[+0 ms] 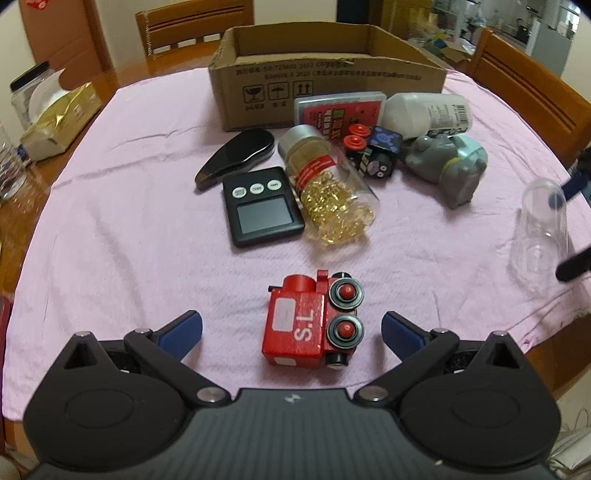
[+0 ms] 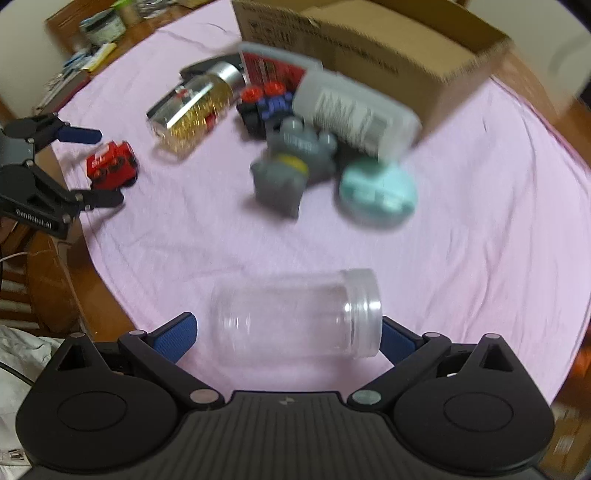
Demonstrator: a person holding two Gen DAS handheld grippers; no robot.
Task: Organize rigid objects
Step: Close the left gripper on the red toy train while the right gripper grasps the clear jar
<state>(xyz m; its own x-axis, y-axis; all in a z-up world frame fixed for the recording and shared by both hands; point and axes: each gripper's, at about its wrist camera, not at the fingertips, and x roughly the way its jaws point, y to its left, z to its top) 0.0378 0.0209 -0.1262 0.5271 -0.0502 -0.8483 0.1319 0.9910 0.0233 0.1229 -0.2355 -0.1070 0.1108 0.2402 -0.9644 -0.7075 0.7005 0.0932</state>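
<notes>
Wide-open left gripper (image 1: 291,330) flanking red toy train (image 1: 312,323); wide-open right gripper (image 2: 287,334) flanking clear jar (image 2: 295,314); clutter fronting cardboard box (image 1: 325,70).

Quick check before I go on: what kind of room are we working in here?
Most likely a home dining room: a round wooden table under a pink cloth, wooden dining chairs around it, and household clutter such as a gold tissue pack at the table's edge.

A pink cloth (image 1: 129,229) covers the wooden table (image 1: 22,218). At ten o'clock lies a gold foil packet (image 1: 59,122); wooden chairs (image 1: 195,26) stand around twelve.
</notes>
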